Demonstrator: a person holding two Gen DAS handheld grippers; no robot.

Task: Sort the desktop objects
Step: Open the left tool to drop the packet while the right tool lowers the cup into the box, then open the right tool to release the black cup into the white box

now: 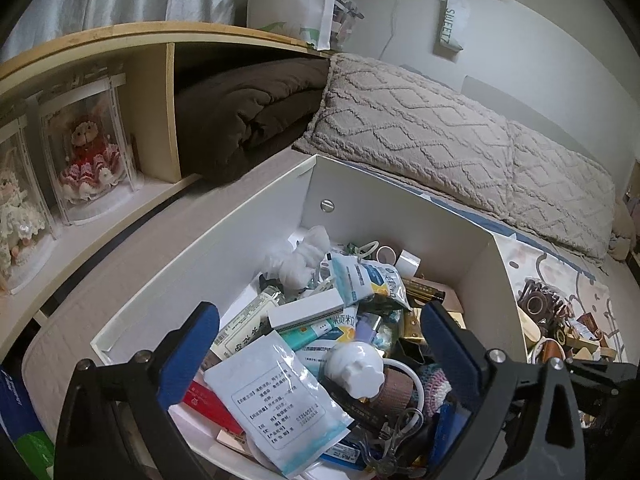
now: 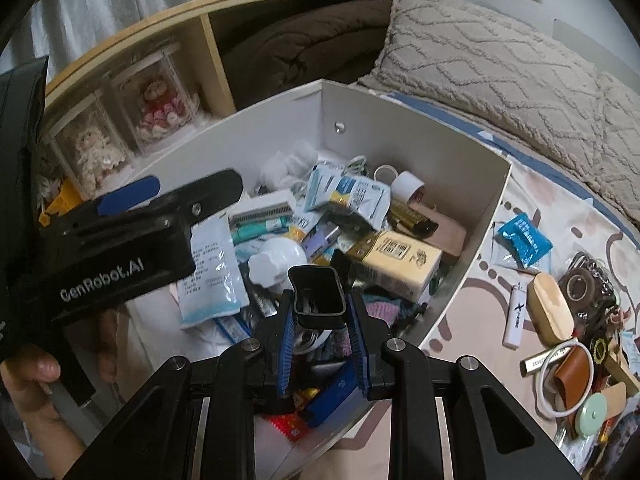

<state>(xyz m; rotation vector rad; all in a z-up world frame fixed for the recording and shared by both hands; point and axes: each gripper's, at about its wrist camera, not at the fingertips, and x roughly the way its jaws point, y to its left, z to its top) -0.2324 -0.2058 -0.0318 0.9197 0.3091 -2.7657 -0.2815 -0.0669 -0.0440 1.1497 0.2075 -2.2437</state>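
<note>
Desktop objects are lying heaped inside a white box [image 1: 400, 216] standing on a bed, with more of them spread on the patterned sheet [image 2: 472, 304] beyond the box's right wall.

Right gripper [image 2: 320, 340]: its blue-padded fingers [image 2: 286, 344] are clamped on a small black rectangular case [image 2: 318, 296], open end facing the camera, and are holding it above the near part of the box. Beneath the case, a white round bottle [image 2: 280, 258] is lying among the clutter, and a cream-and-gold carton [image 2: 400, 264] is sitting just beyond, toward the right wall.

Left gripper [image 1: 320, 344]: its blue fingers [image 1: 188, 356] are standing wide apart over the near half of the box, gripping nothing. Between them, lower down, a white printed sachet [image 1: 280, 404] is lying flat, touching the bottle on its right. A white oblong box [image 1: 306, 312] is resting on the pile just beyond. In the right wrist view a hand [image 2: 28, 376] is showing at the lower left edge, holding the left gripper's black body.

Further out, crumpled white tissue [image 1: 304, 256] is occupying the far left corner of the box, and two tape rolls [image 1: 400, 258] are sitting against the far wall. On the sheet to the right, a blue packet [image 2: 524, 242], a white lighter [image 2: 516, 320] and a tan oval case [image 2: 550, 306] are lying near one another. A textured grey blanket [image 1: 440, 140] is running along the bed's far edge. A wooden shelf [image 1: 152, 108] at the left is housing two dolls in clear cases [image 1: 86, 148].
</note>
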